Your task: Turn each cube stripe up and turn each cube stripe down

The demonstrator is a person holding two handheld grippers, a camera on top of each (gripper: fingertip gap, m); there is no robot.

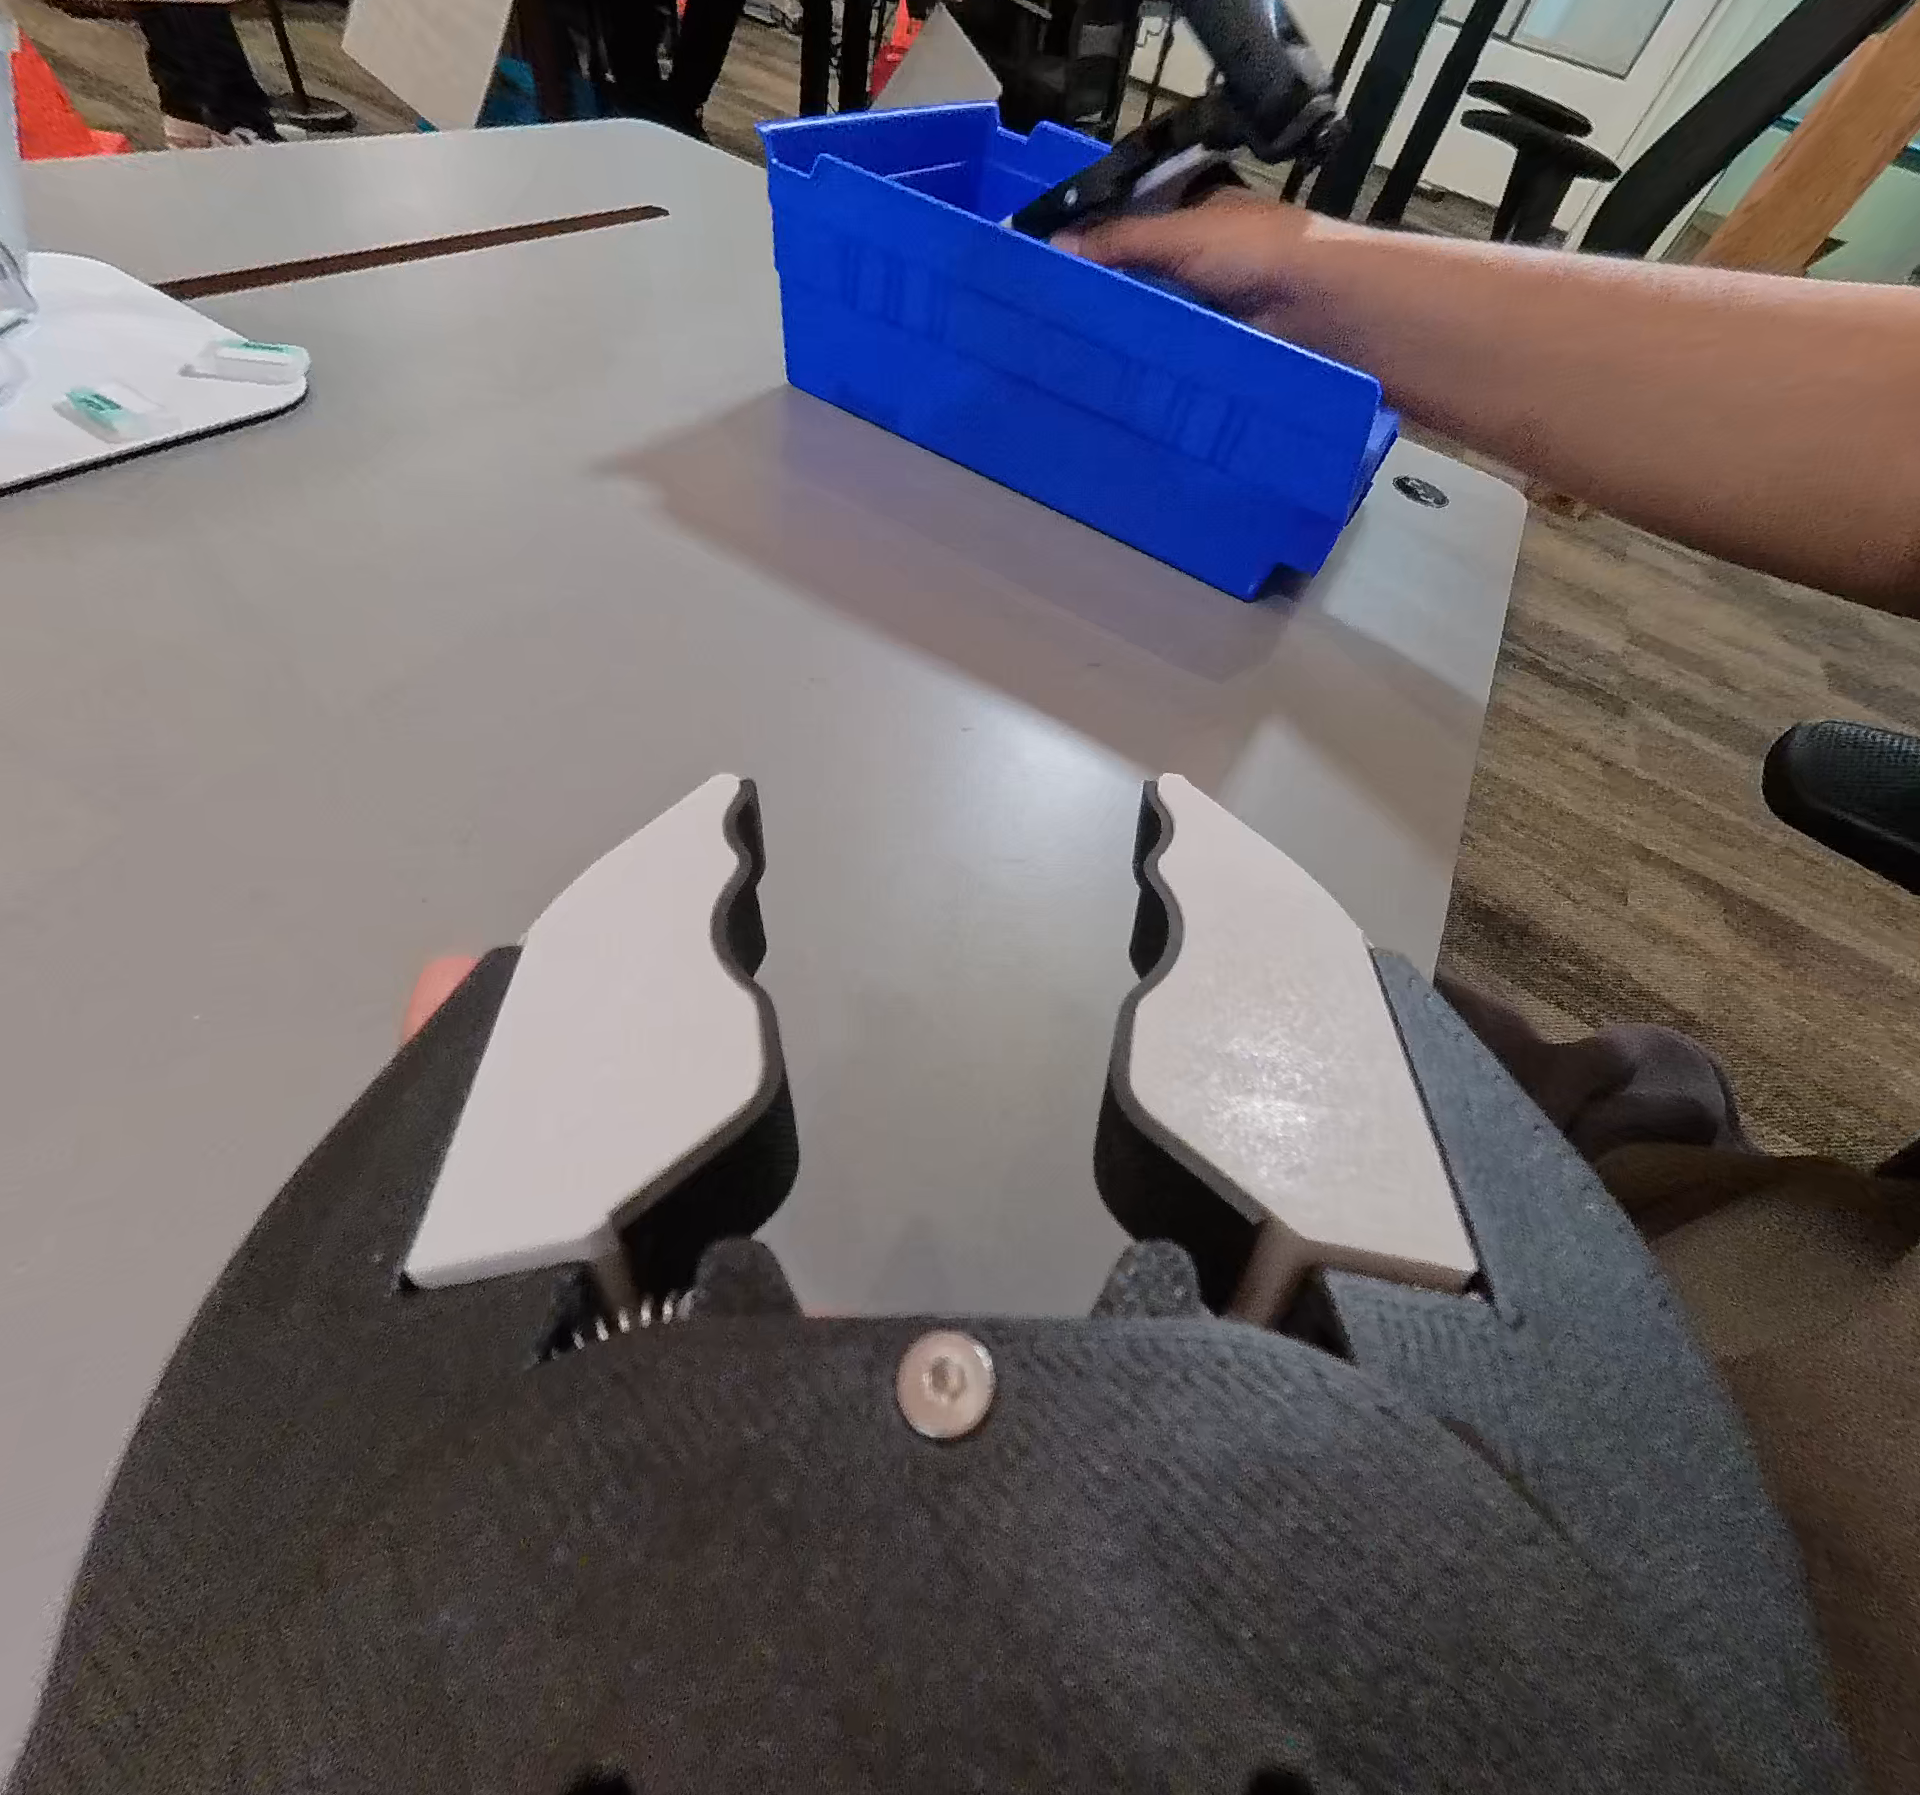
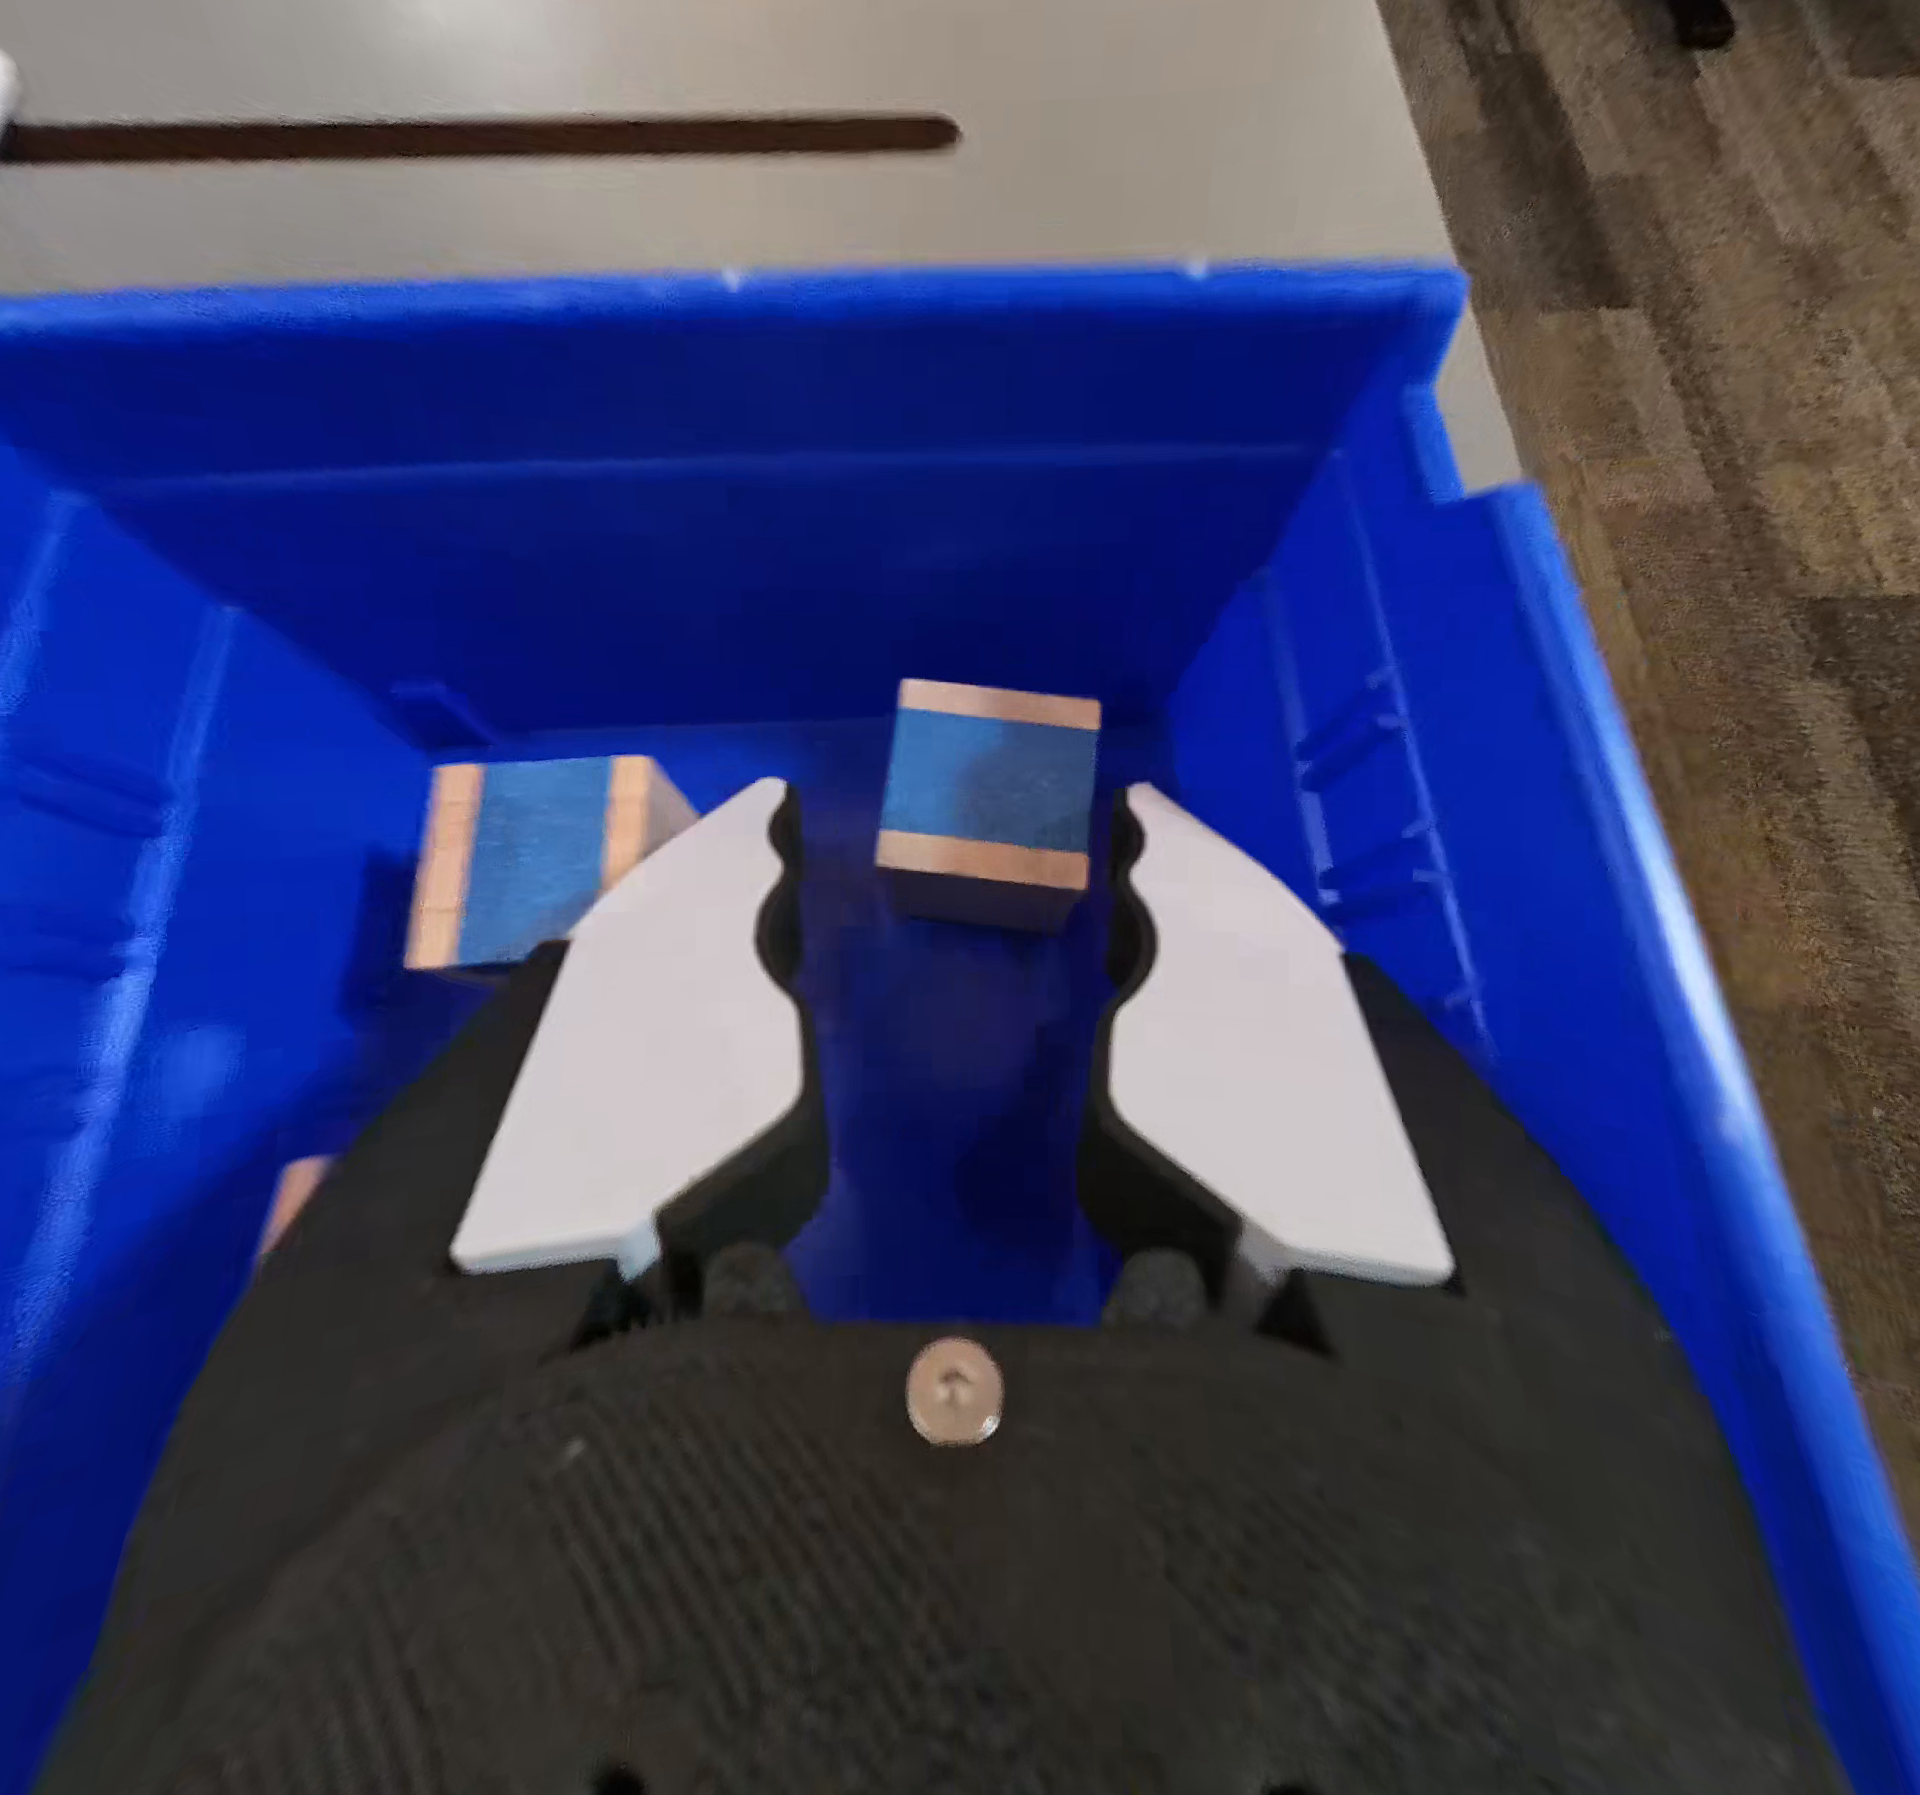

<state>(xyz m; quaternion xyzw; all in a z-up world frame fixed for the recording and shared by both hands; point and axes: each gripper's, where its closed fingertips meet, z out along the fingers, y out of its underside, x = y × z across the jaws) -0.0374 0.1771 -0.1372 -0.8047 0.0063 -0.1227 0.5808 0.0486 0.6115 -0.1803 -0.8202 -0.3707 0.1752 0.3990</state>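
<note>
Two wooden cubes lie in a blue bin (image 2: 727,363), each with a blue stripe facing up. One cube (image 2: 987,795) sits just ahead of my right gripper (image 2: 954,795), between its open fingertips. The other cube (image 2: 530,862) lies to the left, partly hidden by the left finger. A sliver of a third wooden piece (image 2: 296,1200) shows at the gripper's left edge. My left gripper (image 1: 945,789) is open and empty above the grey table (image 1: 416,654). In the left wrist view the bin (image 1: 1070,374) stands ahead to the right, and the right gripper (image 1: 1122,182) reaches into it.
A person's forearm (image 1: 1621,395) crosses from the right over the bin. A white base plate (image 1: 114,384) with small green-capped pieces lies at the table's left. A dark slot (image 1: 416,249) runs across the table. The table's right edge drops to wood-look floor (image 1: 1662,758).
</note>
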